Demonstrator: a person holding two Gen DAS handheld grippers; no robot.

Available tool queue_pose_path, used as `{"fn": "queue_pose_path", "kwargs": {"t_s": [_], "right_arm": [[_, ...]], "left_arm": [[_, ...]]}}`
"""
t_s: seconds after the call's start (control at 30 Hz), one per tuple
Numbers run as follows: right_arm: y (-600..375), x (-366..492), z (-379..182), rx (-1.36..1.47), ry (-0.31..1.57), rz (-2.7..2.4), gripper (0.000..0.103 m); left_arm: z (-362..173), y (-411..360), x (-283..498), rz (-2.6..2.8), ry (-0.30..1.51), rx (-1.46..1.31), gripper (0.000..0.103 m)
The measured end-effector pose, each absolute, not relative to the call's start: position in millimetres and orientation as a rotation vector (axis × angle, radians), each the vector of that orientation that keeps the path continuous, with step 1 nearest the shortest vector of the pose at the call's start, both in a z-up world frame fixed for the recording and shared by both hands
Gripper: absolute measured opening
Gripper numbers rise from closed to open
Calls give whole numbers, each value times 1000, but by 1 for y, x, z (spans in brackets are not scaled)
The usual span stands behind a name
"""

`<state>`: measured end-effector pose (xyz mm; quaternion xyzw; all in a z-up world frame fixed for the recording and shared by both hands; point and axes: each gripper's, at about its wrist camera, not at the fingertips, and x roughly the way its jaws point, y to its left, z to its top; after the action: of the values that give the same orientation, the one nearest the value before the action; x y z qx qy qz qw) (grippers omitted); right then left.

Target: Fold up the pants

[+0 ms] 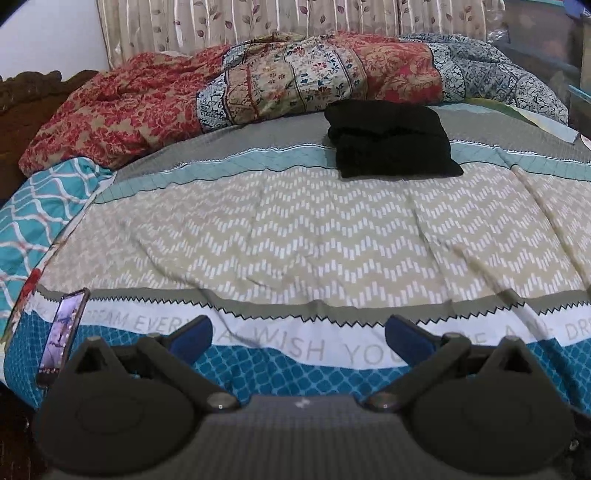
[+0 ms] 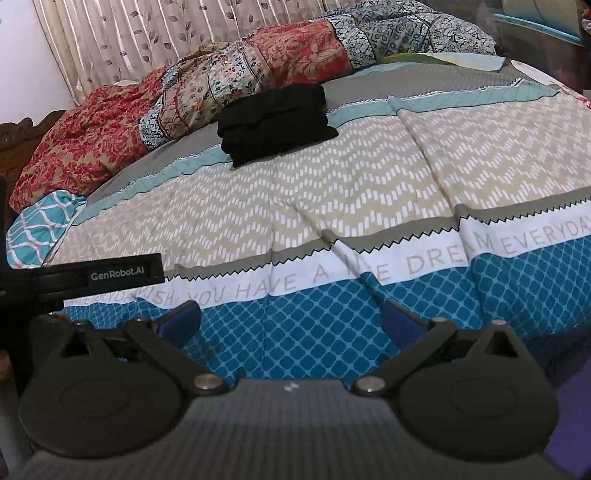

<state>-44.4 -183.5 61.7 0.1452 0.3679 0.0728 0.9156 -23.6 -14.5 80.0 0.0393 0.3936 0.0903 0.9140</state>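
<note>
Black pants (image 1: 393, 138), folded into a compact stack, lie on the far part of a bed, resting across the grey and pale-teal bands of a patterned bedsheet (image 1: 295, 229) and just in front of a bunched red, cream and blue floral quilt (image 1: 229, 88). From the right wrist camera the same folded pants (image 2: 275, 123) sit left of centre, touching the edge of the quilt (image 2: 236, 77).

The left gripper (image 1: 298, 341) hangs over the near edge of the bed with its blue-padded fingers (image 1: 192, 338) spread wide and nothing between them. The right gripper (image 2: 290, 323) is likewise wide open and empty, well apart from the pants.

A white band on the bedsheet (image 2: 369, 177) carries grey lettering. The right view reads "WISH YOU HAVE A ... DREAM EVERYDAY", one word lost in a crease; the left view shows "DREAM EVERY", "WISH YOU" and further blurred letters.

A black bar printed "GenRobot.AI" (image 2: 118, 274) juts in at the left of the right view. A smartphone (image 1: 62, 336), screen lit, stands propped at the bed's near left corner; its display is too blurred to read. A teal lattice-print cloth (image 1: 40, 218) lies at the left edge, and a leaf-print curtain (image 1: 236, 22) hangs behind the bed.
</note>
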Motion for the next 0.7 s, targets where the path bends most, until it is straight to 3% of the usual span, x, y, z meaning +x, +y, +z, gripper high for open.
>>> {"fn": "queue_pose_path", "kwargs": {"t_s": [0.7], "right_arm": [[-190,-45,62,341,765,157,103]], "left_arm": [[96,-17,-28,328,729,246,103]]}}
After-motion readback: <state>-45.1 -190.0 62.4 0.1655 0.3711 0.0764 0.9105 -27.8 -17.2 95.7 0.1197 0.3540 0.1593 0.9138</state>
